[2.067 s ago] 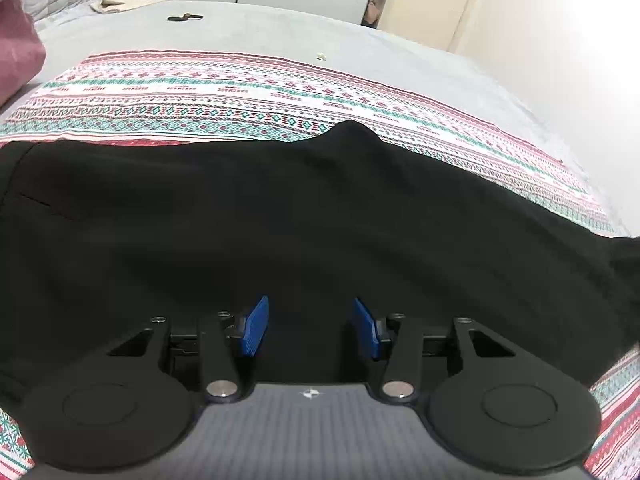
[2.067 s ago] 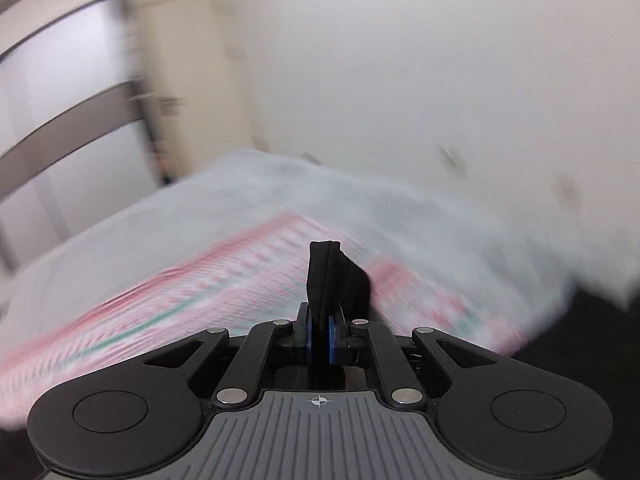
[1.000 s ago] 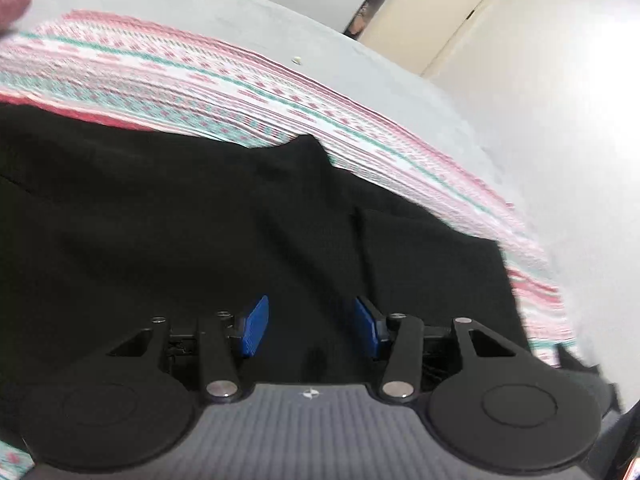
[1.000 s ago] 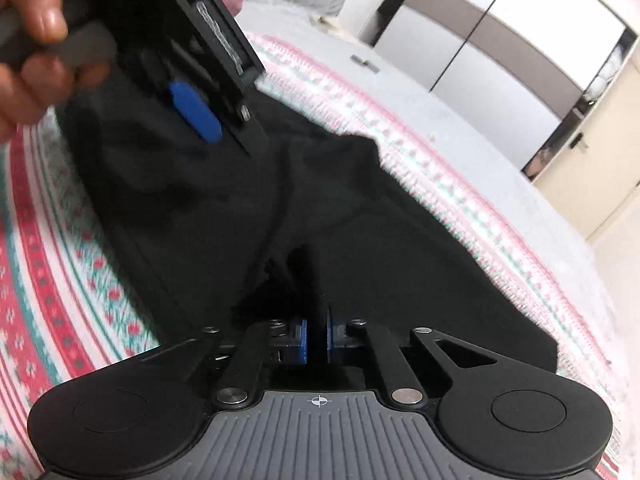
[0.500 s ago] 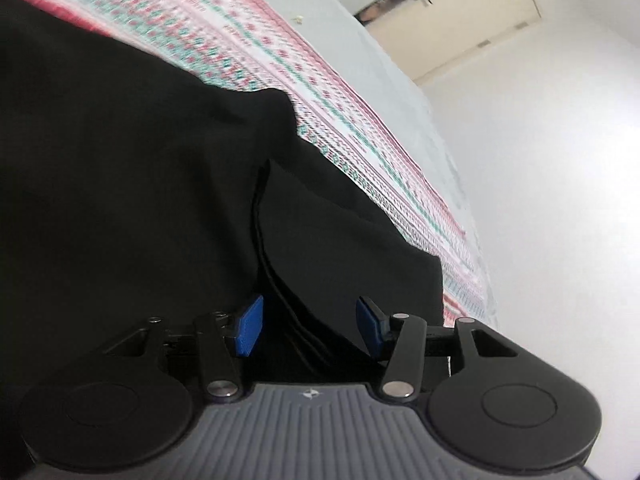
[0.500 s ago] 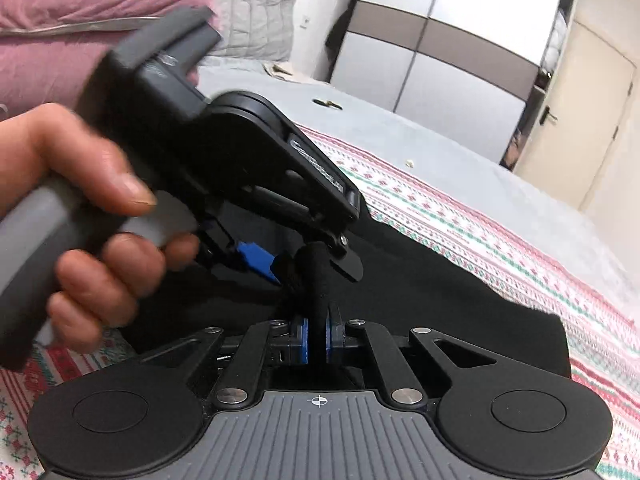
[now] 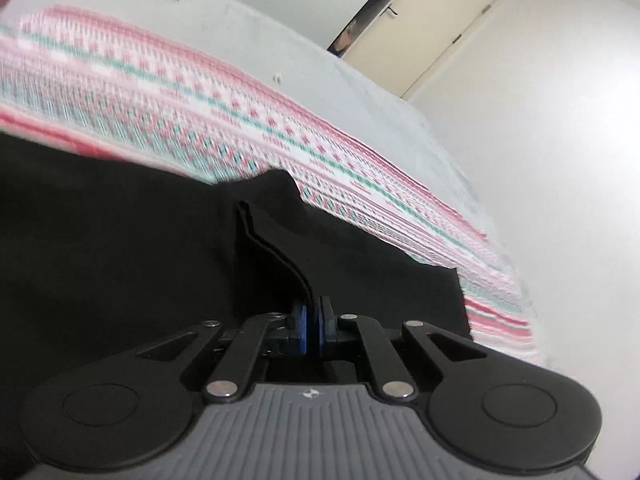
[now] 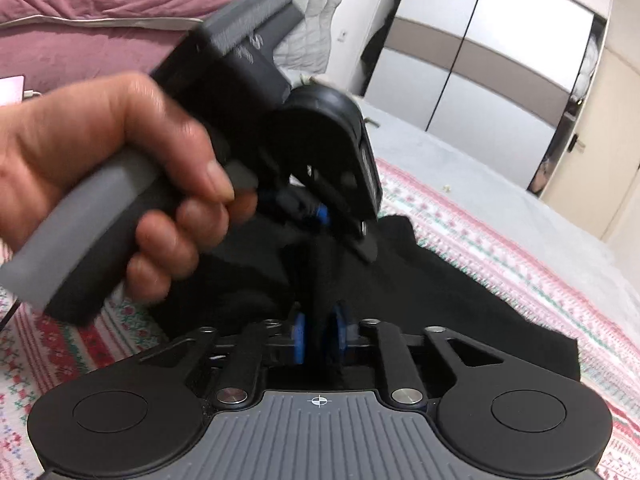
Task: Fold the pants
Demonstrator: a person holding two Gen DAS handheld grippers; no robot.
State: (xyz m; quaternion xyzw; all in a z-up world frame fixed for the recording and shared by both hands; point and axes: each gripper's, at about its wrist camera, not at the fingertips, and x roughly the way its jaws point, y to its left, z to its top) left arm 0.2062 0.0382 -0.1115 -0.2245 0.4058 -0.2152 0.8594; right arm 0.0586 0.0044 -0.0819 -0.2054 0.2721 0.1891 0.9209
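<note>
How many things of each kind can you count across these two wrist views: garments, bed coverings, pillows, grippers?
Black pants: 1
Patterned blanket: 1
Pillows: 2, pink and grey
Grippers: 2, left gripper and right gripper
Total: 6

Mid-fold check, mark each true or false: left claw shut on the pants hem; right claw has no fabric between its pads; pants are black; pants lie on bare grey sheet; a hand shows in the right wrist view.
1. Left claw is shut on the pants hem: true.
2. Right claw has no fabric between its pads: false; black fabric sits between them as the jaws are opening.
3. Pants are black: true.
4. Pants lie on bare grey sheet: false; on a patterned blanket.
5. A hand shows in the right wrist view: true.
</note>
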